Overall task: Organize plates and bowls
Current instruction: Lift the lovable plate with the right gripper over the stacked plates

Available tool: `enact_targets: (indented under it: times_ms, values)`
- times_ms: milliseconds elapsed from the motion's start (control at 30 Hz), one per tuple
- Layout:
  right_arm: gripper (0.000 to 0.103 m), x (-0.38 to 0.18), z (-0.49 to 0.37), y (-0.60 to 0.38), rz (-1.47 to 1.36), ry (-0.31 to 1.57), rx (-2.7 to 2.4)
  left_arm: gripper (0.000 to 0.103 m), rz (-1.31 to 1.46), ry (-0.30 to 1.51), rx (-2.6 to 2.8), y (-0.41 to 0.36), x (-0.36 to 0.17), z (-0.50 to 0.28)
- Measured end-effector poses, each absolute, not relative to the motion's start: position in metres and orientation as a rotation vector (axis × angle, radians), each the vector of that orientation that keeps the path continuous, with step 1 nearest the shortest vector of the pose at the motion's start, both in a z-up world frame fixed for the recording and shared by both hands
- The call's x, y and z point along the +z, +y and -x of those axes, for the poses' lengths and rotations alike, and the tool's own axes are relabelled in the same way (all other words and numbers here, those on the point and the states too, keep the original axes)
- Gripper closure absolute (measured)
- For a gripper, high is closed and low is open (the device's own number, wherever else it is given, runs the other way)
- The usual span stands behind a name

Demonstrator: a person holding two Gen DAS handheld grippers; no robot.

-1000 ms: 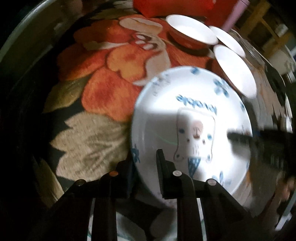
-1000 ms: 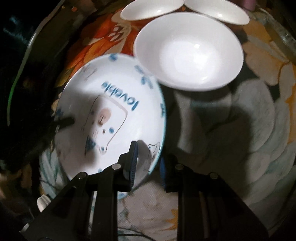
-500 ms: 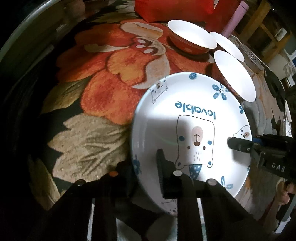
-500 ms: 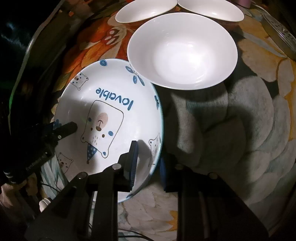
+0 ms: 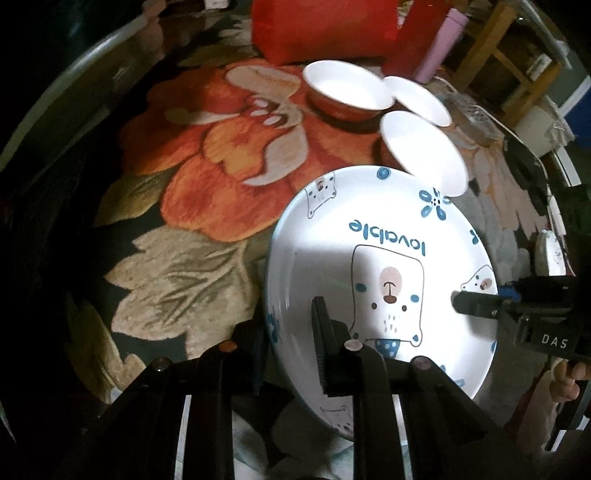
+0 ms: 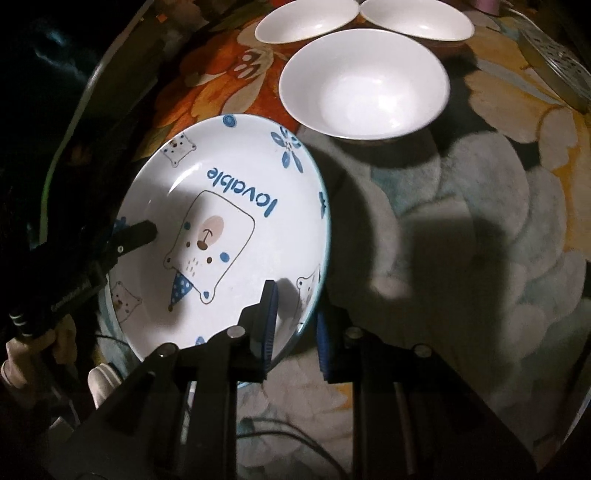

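Compared with a second ago, the bear plate point(image 5: 384, 258) sits a little higher over the flowered cloth point(image 5: 207, 177) and is sharp now instead of blurred, while both of my grippers keep their hold on it.

My left gripper point(image 5: 288, 339) is clamped on the plate's near-left rim, one finger under the rim and one on the white face. My right gripper point(image 6: 295, 325) is clamped on the opposite rim, its blue-lined pads point(image 6: 269, 325) pinching the edge. From the left wrist view, the right gripper's black finger reaches onto the plate from the right side, and part of the person's hand point(image 5: 565, 380) shows beneath it.

The plate is white with blue flowers, small bear heads, a square bear drawing and the word "lovable". It is held tilted between the two grippers, above the cloth.

Beyond it, three white bowls rest on the cloth close together: the nearest bowl point(image 6: 364, 83) just past the plate's far edge, and two more bowls point(image 6: 306, 18) behind it, side by side. A red bag point(image 5: 325, 26) and a pink bottle point(image 5: 441, 40) stand farther back.
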State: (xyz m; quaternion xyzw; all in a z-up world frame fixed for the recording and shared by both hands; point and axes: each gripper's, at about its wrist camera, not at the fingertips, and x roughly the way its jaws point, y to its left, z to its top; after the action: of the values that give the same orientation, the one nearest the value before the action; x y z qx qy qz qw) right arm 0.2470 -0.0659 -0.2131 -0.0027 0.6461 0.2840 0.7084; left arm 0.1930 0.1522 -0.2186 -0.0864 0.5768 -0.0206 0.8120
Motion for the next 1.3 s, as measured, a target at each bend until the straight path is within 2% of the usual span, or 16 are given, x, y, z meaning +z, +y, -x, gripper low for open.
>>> enact_targets:
  times_ms: [400,1300]
  values:
    - [0.083,-0.192,-0.242,-0.137,-0.075,1.422,0.520,0.082,0.130,1.190,-0.166,0.074,-0.195,-0.215]
    - [0.083,-0.173,-0.233,-0.318,-0.233,1.383,0.253,0.082,0.025,1.172,-0.426,-0.114,-0.189,-0.256]
